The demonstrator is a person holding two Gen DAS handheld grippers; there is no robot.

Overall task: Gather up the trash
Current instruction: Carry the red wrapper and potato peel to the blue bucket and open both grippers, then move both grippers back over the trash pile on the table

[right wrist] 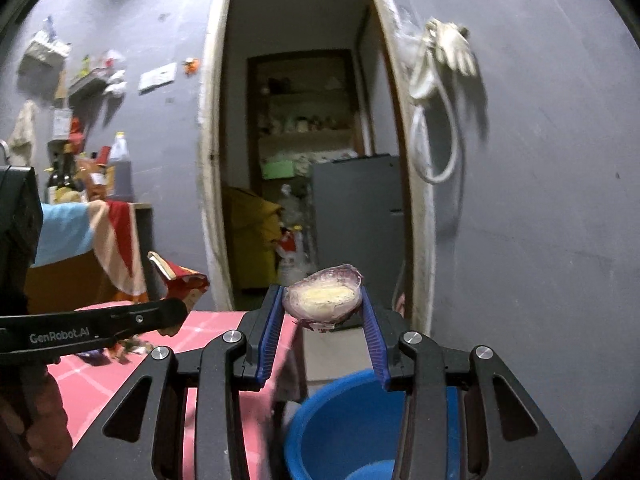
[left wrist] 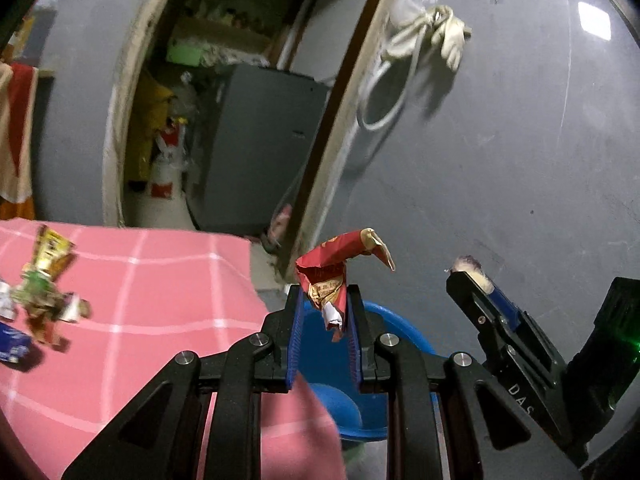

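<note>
1. Currently red wrapper (left wrist: 328, 280) is pinched upright between the left gripper (left wrist: 325, 300) fingers, above the blue bucket (left wrist: 404, 328).
2. Onion half (right wrist: 323, 300) is clamped in the right gripper (right wrist: 322, 304), over the same bucket's rim.
3. More wrappers (left wrist: 44, 292) lie near the left edge of the pink checked table (left wrist: 160, 280).

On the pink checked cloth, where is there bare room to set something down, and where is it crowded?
The pink cloth is bare from the left gripper back to its far edge by the doorway. Its left side is crowded with a wrapper pile. The blue bucket beside the table shows an open mouth below the right gripper.
</note>
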